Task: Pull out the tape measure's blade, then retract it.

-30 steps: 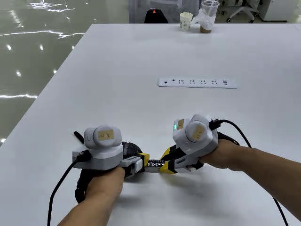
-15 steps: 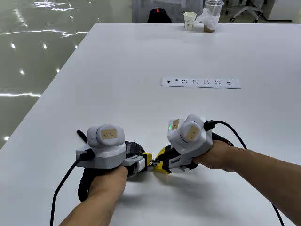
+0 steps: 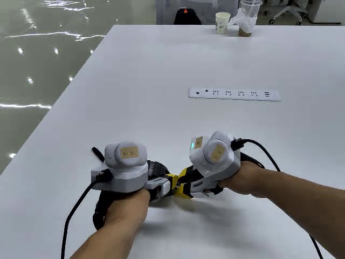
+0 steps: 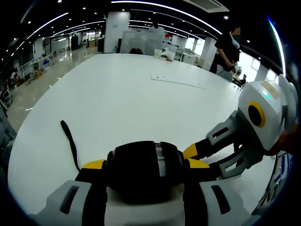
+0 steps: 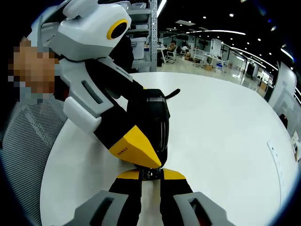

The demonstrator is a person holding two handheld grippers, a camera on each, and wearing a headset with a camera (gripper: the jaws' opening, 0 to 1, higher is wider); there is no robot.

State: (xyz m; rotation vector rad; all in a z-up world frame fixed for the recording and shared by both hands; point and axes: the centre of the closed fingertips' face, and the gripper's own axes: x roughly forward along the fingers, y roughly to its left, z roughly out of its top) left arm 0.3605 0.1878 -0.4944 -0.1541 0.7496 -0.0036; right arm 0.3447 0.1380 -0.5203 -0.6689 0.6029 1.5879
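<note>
One tape measure (image 5: 151, 117) gripped between left claw (image 4: 146, 165) and right claw (image 5: 150, 175).

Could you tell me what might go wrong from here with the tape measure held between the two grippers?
1. The right gripper pinches the blade tip right at the mouth of the tape measure, with its jaws almost against the left gripper; the two could knock together.
2. The left gripper clamps the rounded case, which might twist or slip.
3. The loose strap on the table could snag.
</note>
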